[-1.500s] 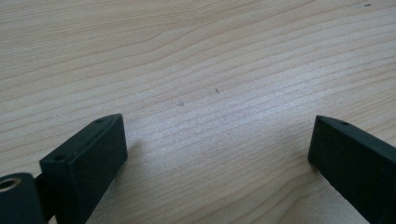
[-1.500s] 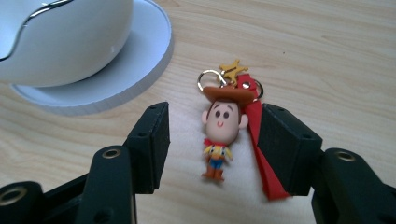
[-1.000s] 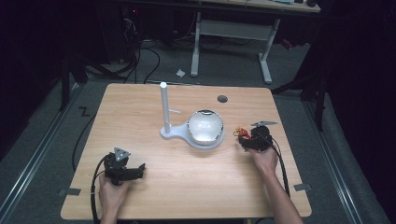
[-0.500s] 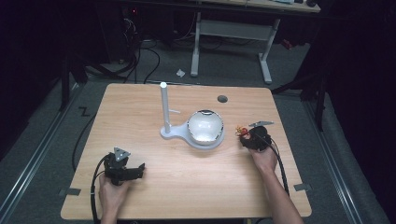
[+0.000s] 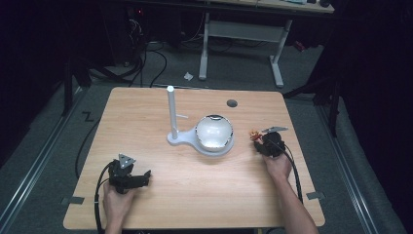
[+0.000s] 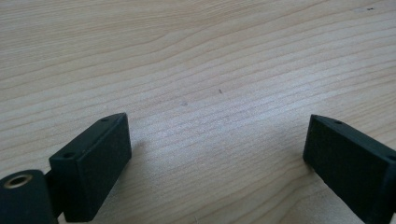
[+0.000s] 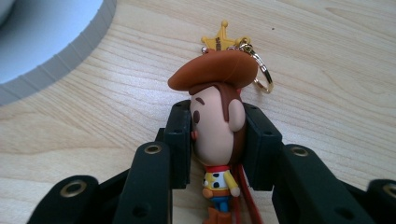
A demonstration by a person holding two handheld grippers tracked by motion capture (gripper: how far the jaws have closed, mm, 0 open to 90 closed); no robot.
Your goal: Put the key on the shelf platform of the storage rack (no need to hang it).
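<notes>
Right gripper, 2 fingers clamped on the head of a cowboy figure keychain, its star charm beyond the tips over the bench; left gripper, fingers apart over bare wood; white stand farther off.

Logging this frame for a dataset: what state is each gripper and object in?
left gripper: open, over bare table.
right gripper: shut on cowboy keychain, at the head.
cowboy keychain: held, gold ring free.
white stand: upright on table.
</notes>
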